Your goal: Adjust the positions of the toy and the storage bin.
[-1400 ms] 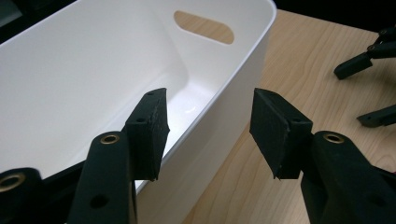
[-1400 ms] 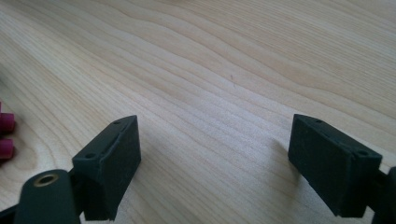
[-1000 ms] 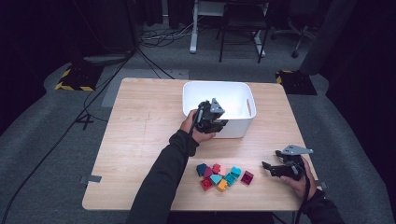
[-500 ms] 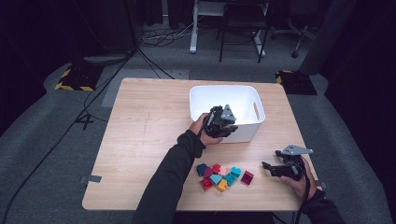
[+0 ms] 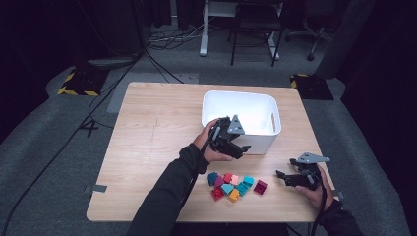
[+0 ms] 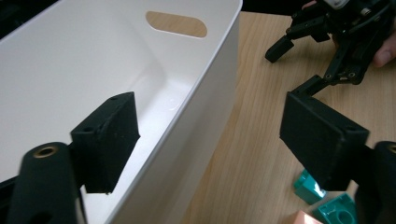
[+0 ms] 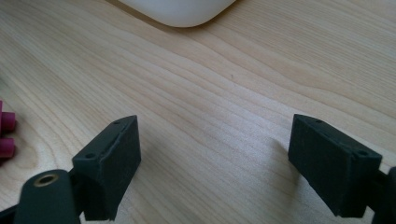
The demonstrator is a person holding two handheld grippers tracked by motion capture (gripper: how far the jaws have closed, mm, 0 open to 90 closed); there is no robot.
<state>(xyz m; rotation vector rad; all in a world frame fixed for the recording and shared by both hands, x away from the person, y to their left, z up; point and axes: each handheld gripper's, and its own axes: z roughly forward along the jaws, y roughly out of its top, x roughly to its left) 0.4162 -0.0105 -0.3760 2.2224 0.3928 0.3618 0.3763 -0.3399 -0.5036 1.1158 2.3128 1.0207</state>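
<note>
A white bin [image 5: 212, 97] stands on the wooden table [image 5: 152, 128]. My left gripper [image 5: 237, 143] is open at the bin's near wall. In the left gripper view, the left gripper [image 6: 210, 135] straddles the bin wall [image 6: 196, 93], one jaw inside and one outside. Several small coloured blocks [image 5: 233, 184] lie in a cluster near the front edge. Some of them are teal blocks [image 6: 336, 210]. My right gripper [image 5: 285, 178] hovers open right of the cluster, with nothing between its jaws. The right gripper [image 7: 215, 158] looks over bare wood, with the bin's corner [image 7: 182, 9] beyond.
A magenta block [image 5: 260, 186] is the cluster's nearest piece to the right gripper, and it appears as the magenta block [image 7: 5, 135] at the left edge. The right gripper [image 6: 327, 42] is seen beyond the bin. Chairs and cables are on the floor behind the table.
The bin has slid to the right along with my left gripper at its near wall. The right gripper has stayed in place.
</note>
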